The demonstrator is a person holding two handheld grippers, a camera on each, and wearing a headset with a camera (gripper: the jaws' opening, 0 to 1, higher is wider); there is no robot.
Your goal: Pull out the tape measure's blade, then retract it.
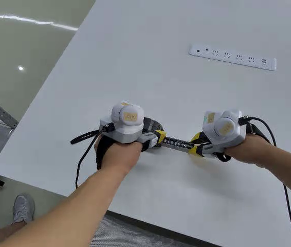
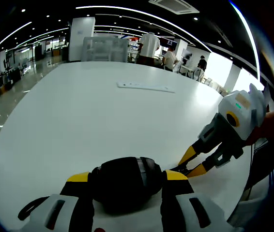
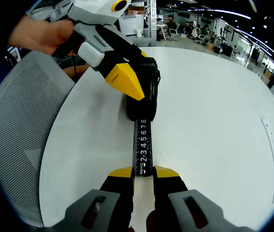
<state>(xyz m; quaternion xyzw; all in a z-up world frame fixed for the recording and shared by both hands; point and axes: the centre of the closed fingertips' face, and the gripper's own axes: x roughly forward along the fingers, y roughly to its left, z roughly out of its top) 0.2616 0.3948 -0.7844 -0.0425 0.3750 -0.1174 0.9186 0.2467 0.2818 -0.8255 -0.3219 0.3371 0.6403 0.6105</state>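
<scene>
On the white desk [image 1: 150,67], the left gripper [image 1: 155,138] has its jaws clamped around the black tape measure [image 2: 125,181]. The blade [image 3: 143,142] runs out of it toward three o'clock. Its tip is pinched in the closed jaws of the right gripper [image 3: 143,173]. A power strip [image 1: 233,56] lies at one o'clock.

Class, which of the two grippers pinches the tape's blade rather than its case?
The right gripper: its jaws pinch the end of the numbered blade. The left gripper clamps the black case instead.
</scene>
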